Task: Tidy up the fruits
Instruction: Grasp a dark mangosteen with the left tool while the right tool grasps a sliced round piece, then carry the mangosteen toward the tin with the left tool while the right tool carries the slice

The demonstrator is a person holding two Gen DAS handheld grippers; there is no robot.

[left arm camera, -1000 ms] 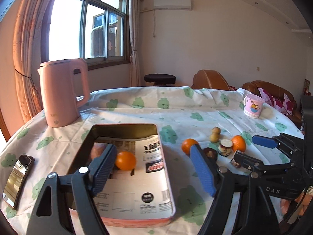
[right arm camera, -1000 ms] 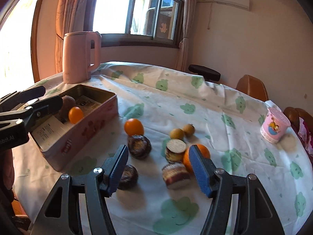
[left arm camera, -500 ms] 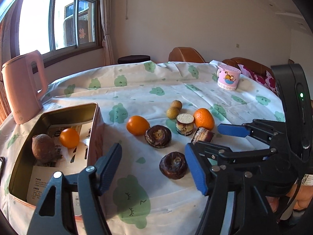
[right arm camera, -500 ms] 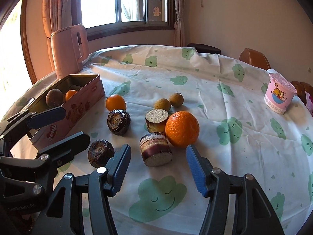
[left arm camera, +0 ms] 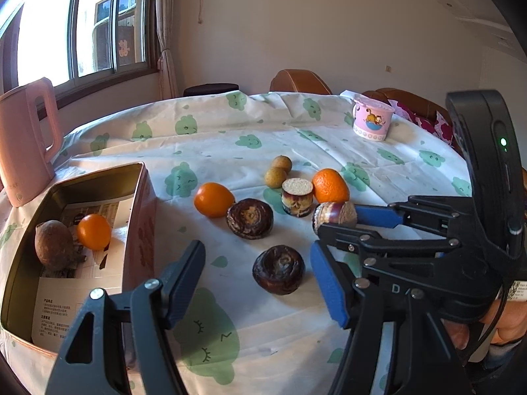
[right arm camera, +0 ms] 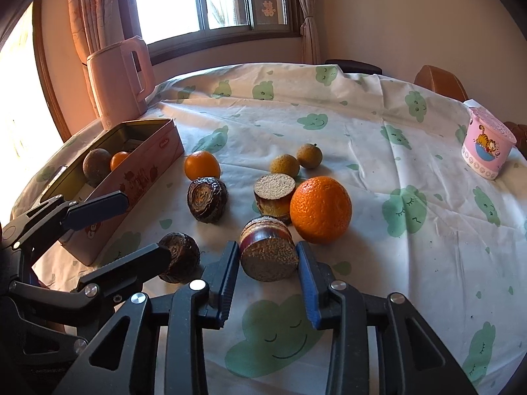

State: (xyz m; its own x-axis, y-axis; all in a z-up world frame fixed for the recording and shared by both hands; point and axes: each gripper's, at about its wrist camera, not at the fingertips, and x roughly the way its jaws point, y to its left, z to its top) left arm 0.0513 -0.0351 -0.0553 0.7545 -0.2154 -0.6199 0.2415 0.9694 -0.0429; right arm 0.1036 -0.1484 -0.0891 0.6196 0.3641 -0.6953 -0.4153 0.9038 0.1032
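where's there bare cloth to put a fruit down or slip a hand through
Free: the wide cloth between the big orange and the pink cup, and the far stretch behind the two small yellow fruits. The tin has bare paper at its near end. Crowded: the fruit cluster beside the tin, where both grippers work.

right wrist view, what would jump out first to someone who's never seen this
The right claw sits in the foreground with its blue pads on either side of a cut purple-skinned piece, close against it. Just behind that glows the big orange, with smaller fruits scattered on the cloud-print tablecloth. At left, the pink tin already holds a brown fruit and a small orange.
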